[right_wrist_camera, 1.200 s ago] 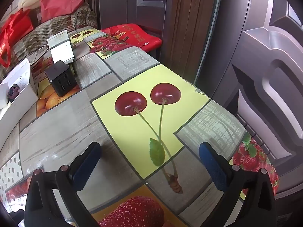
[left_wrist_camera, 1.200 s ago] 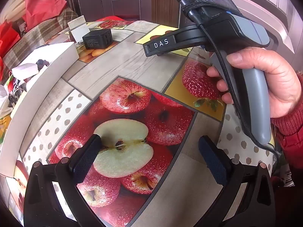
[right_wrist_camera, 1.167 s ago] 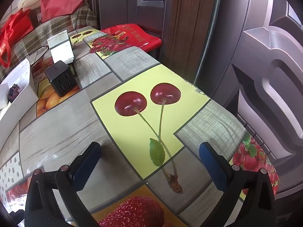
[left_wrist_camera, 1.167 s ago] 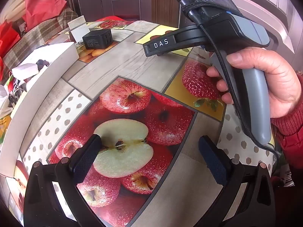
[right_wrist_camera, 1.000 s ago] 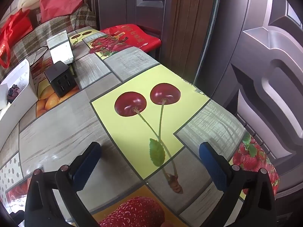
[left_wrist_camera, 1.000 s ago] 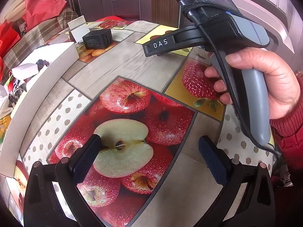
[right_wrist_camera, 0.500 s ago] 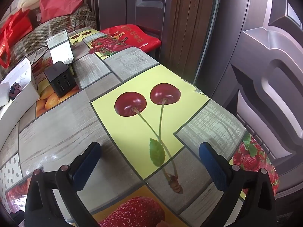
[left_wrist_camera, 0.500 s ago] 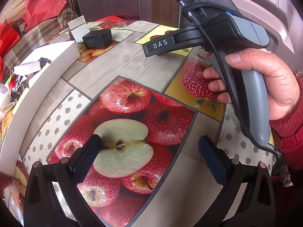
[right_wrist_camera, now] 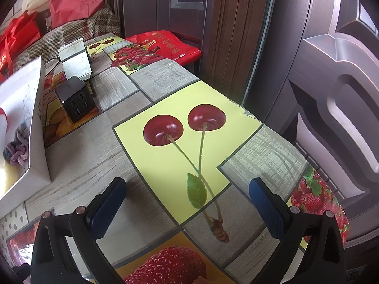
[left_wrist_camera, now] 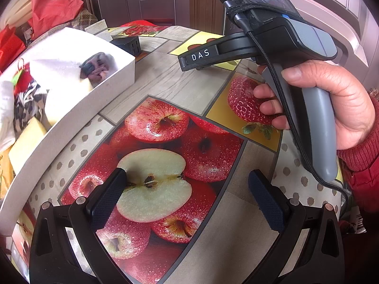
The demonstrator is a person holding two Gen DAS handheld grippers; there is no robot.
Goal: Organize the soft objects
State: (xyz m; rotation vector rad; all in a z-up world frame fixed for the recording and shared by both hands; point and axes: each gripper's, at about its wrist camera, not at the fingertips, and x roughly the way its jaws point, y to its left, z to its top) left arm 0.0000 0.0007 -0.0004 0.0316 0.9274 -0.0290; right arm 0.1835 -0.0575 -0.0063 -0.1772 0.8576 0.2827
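Observation:
A white box (left_wrist_camera: 78, 99) stands on the left of the fruit-print table and holds soft things: a purple-grey knitted piece (left_wrist_camera: 96, 67), a black-and-white cloth (left_wrist_camera: 26, 105) and a yellow sponge (left_wrist_camera: 26, 142). The box (right_wrist_camera: 35, 142) and the knitted piece (right_wrist_camera: 16, 148) also show in the right wrist view. My left gripper (left_wrist_camera: 187, 196) is open and empty over the apple print. My right gripper (right_wrist_camera: 187, 201) is open and empty over the cherry print; its handle (left_wrist_camera: 315, 108) shows in the left wrist view, held by a hand.
A black charger cube (right_wrist_camera: 75, 101) and a small white card box (right_wrist_camera: 75, 61) stand at the far side of the table. Red bags (right_wrist_camera: 73, 0) lie on a checked sofa behind. A dark door (right_wrist_camera: 308, 71) is close beyond the table's right edge (right_wrist_camera: 296, 146).
The white box has come nearer and to the right, closer to both grippers, and looks blurred from moving. Both grippers stay open and nearly still.

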